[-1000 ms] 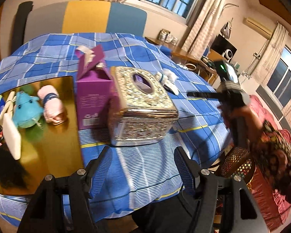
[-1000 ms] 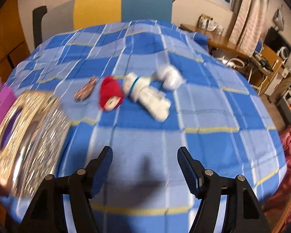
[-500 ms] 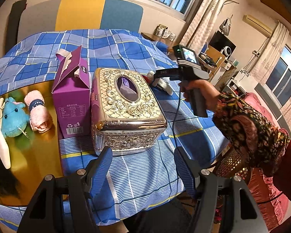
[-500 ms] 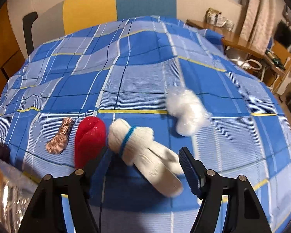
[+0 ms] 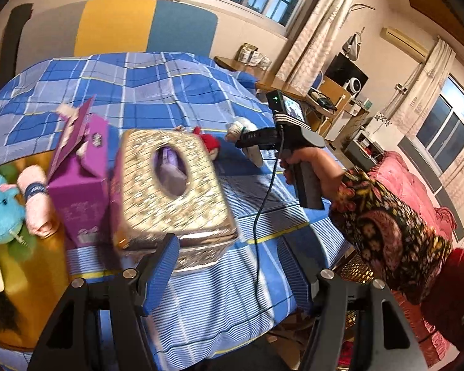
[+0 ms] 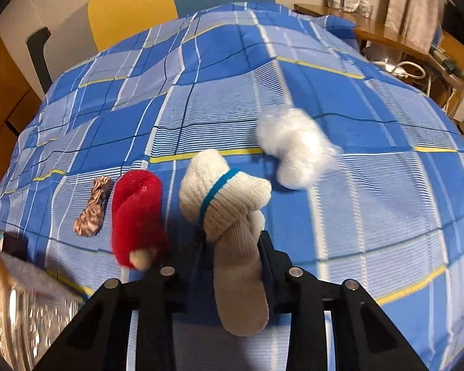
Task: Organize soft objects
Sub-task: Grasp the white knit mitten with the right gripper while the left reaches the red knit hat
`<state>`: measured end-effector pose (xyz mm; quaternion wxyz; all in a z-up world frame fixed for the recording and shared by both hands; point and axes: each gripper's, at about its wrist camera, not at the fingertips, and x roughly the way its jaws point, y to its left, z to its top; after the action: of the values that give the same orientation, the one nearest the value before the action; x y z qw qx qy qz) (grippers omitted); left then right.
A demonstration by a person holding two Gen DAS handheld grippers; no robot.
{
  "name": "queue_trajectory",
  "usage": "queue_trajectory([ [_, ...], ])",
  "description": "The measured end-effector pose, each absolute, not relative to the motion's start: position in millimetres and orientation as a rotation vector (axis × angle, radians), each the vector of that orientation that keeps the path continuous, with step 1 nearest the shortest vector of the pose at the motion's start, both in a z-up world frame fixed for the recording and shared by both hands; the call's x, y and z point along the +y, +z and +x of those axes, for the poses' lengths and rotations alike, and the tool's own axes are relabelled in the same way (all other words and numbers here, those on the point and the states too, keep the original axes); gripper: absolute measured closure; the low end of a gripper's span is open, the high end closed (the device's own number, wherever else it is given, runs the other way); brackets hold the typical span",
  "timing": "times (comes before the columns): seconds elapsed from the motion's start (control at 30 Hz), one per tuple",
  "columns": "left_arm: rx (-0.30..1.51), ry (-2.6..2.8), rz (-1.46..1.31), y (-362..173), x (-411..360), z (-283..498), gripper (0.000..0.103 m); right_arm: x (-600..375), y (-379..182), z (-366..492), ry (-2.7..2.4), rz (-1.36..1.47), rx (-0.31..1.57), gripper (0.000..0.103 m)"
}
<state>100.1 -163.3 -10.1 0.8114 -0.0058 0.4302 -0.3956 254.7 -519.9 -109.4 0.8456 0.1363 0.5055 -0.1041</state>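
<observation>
**Right claw closes on the knit glove**

In the right wrist view, the right claw (image 6: pixel 232 247) now sits low in the centre of the frame with the white knit glove (image 6: pixel 232 216) between its jaws. Half a second ago those jaws stood wide on either side of the glove; they have just been closing, and the pads now press its narrow lower part. The glove's blue-banded cuff bulges above the jaws, and its fingers trail toward the bottom of the frame. It still appears to rest on the checked blue cloth of the bed (image 6: pixel 371 232).

The red plush piece (image 6: pixel 136 213) lies just beside the glove at left, with a small pink scrunchie (image 6: pixel 92 210) further left. A white fluffy tuft (image 6: pixel 297 148) sits upper right, apart from the claw.

The left claw (image 5: pixel 241 275) hangs open and empty at the bottom of its frame, in front of the ornate tissue box (image 5: pixel 170 185).

Judging by this, the pick is made and lifting comes next. A blue plush toy (image 5: pixel 1 213) and rolled pink cloth (image 5: pixel 37 201) already lie at the left edge.
</observation>
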Motion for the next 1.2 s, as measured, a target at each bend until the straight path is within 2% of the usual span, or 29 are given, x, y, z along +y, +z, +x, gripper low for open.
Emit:
queue_trajectory([
  [0.23, 0.891, -0.866, 0.013, 16, -208, 111, 0.036, -539, -99, 198, -0.276, 0.377, 1.036, 0.070],
  [0.6, 0.905, -0.757, 0.097, 30, -325, 180, 0.036, -563, -106, 182, -0.352, 0.439, 1.031, 0.070],
  [0.7, 0.950, -0.698, 0.137, 13, -357, 213, 0.036, -567, -105, 179, -0.361, 0.464, 1.022, 0.070],
  [0.83, 1.105, -0.595, 0.147, -30, -386, 259, 0.036, -570, -104, 179, -0.354, 0.485, 1.011, 0.070],
  [1.03, 1.235, -0.463, 0.186, -81, -409, 294, 0.036, -568, -101, 182, -0.330, 0.512, 1.002, 0.070],
  [1.2, 1.272, -0.352, 0.245, -109, -417, 309, 0.036, -572, -98, 180, -0.330, 0.544, 0.985, 0.070],
])
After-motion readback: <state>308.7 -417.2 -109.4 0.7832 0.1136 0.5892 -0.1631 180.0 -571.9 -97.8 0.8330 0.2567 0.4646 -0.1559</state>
